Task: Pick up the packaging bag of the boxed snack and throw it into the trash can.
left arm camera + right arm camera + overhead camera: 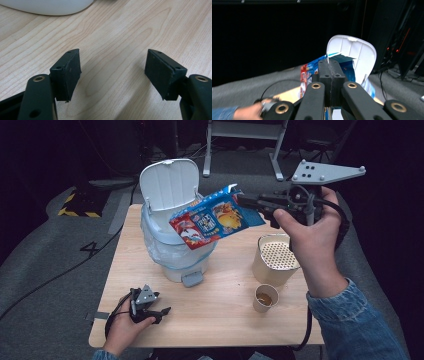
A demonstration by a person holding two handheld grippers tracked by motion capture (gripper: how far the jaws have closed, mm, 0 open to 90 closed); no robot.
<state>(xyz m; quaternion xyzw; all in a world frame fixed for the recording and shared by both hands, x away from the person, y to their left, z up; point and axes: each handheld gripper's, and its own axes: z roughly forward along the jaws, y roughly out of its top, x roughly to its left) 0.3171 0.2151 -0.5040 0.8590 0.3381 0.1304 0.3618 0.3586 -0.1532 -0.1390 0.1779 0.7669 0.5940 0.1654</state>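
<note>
Blue and red cardboard, a flattened snack box (pixel 216 220), hangs clamped in the right gripper (pixel 243 200), whose jaws are pressed tight together on the box's torn upper corner. In the right gripper view the same box (pixel 310 68) spreads out just beyond the closed fingertips (pixel 331 65), with the raised white lid (pixel 359 53) of the bin directly behind it. From above, the box tilts downward away from that gripper, its lower end over the open mouth of the white pedal bin (pixel 172 252), which is lined with a clear bag; whether the box touches the rim cannot be told. The bin's lid (pixel 169 184) stands upright on the far side of the box from the person's right hand (pixel 312 237).

Below and slightly behind the right gripper stand a tall beige container (pixel 275 260) with a perforated top and, nearer the person, a small paper cup (pixel 265 298) holding brown liquid.

Well apart, the left gripper (pixel 150 312) lies low at the near edge of the wooden table (pixel 220 320), held in the left hand (pixel 122 327). Its jaws stand wide and released, with bare wood (pixel 112 62) between the pads (pixel 68 72) and the bin's white base (pixel 47 6) ahead of it.
</note>
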